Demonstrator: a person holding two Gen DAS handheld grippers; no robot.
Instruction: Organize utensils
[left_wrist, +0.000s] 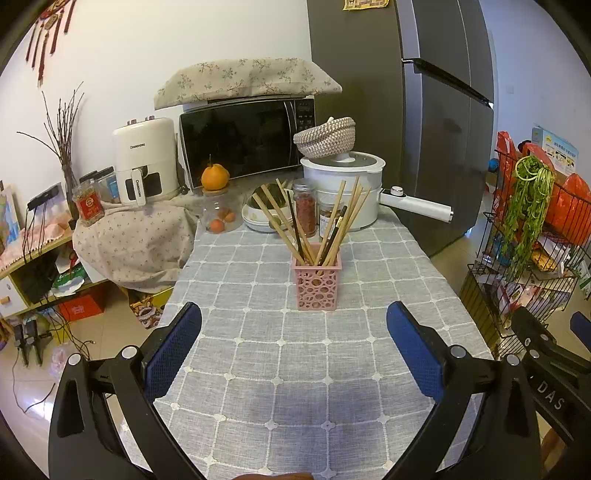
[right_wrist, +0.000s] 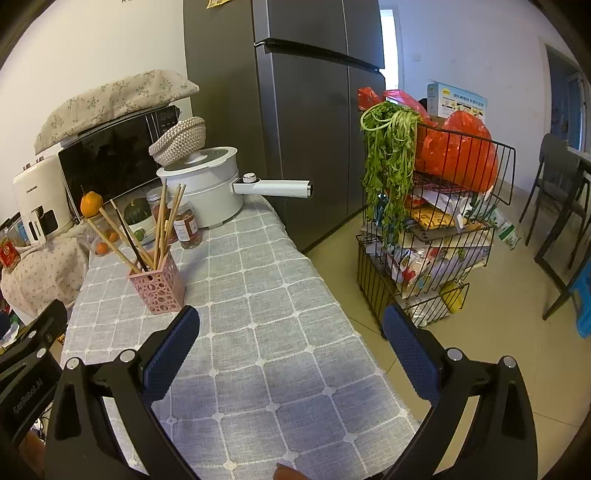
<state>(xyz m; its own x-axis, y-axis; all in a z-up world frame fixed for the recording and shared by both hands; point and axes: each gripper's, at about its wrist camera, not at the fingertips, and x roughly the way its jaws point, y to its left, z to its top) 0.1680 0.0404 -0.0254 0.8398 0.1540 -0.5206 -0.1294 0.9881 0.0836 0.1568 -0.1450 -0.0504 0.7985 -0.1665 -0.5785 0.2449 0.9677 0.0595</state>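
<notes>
A pink perforated holder (left_wrist: 317, 282) stands upright on the grey checked tablecloth (left_wrist: 280, 369), with several wooden and dark chopsticks (left_wrist: 325, 225) fanned out of it. My left gripper (left_wrist: 293, 321) is open just short of the holder, nothing between its blue pads. In the right wrist view the holder (right_wrist: 158, 286) and chopsticks (right_wrist: 162, 225) stand to the left of my right gripper (right_wrist: 290, 325), which is open and empty over the tablecloth (right_wrist: 277, 350) near its right edge.
Behind the holder stand spice jars (left_wrist: 306, 206), a white electric pot (left_wrist: 343, 192) with a long handle, a bowl, a glass jar with oranges, a microwave (left_wrist: 247, 138) and an air fryer. A grey fridge (right_wrist: 295, 110) and a wire rack (right_wrist: 436, 229) with greens stand right.
</notes>
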